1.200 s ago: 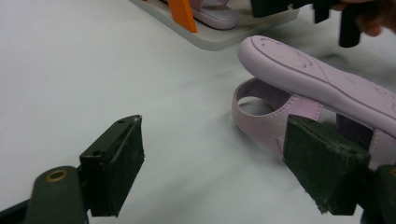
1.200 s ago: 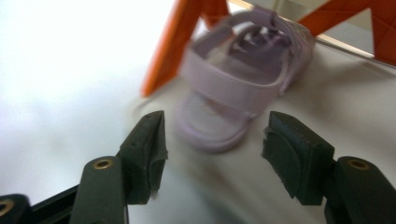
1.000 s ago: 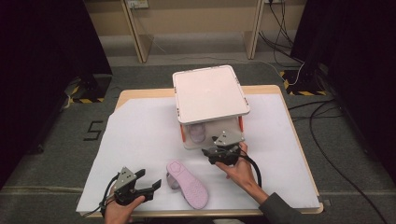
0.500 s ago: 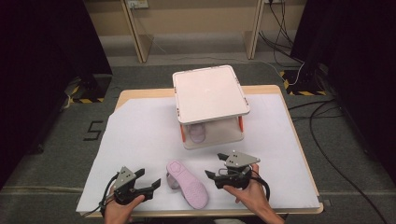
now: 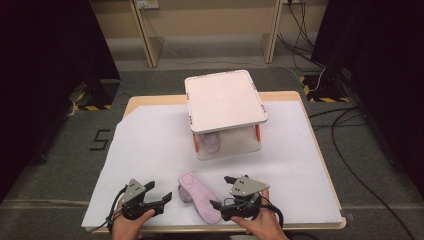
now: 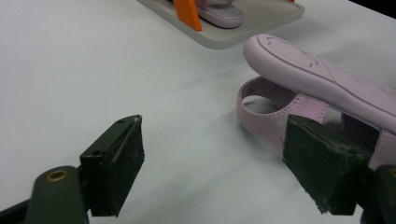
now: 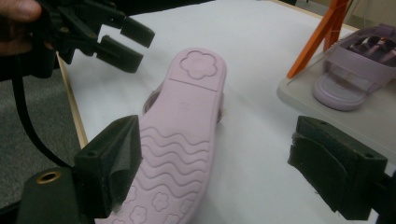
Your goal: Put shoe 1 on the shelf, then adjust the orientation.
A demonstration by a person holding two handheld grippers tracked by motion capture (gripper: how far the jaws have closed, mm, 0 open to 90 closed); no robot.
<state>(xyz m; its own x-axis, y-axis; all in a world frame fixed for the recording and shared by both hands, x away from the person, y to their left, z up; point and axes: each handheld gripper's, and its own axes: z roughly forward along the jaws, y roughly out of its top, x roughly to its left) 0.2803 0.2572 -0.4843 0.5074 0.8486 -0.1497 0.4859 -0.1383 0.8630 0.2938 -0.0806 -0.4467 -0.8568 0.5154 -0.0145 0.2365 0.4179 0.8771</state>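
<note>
Grey carpet floor (image 5: 150,75), black curtains (image 5: 45,45), trailing cables (image 5: 350,145).

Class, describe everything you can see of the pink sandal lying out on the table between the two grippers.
The pink sandal lies upside down on the white table cover, its sole facing up. The sole looks like soft moulded rubber or foam, with wavy ridges, small flower shapes and a large flower on the heel. Beneath it a pale pink heel strap loops against the cover, propping that end up. It sits between the open left gripper and the open right gripper; neither grips it.
</note>
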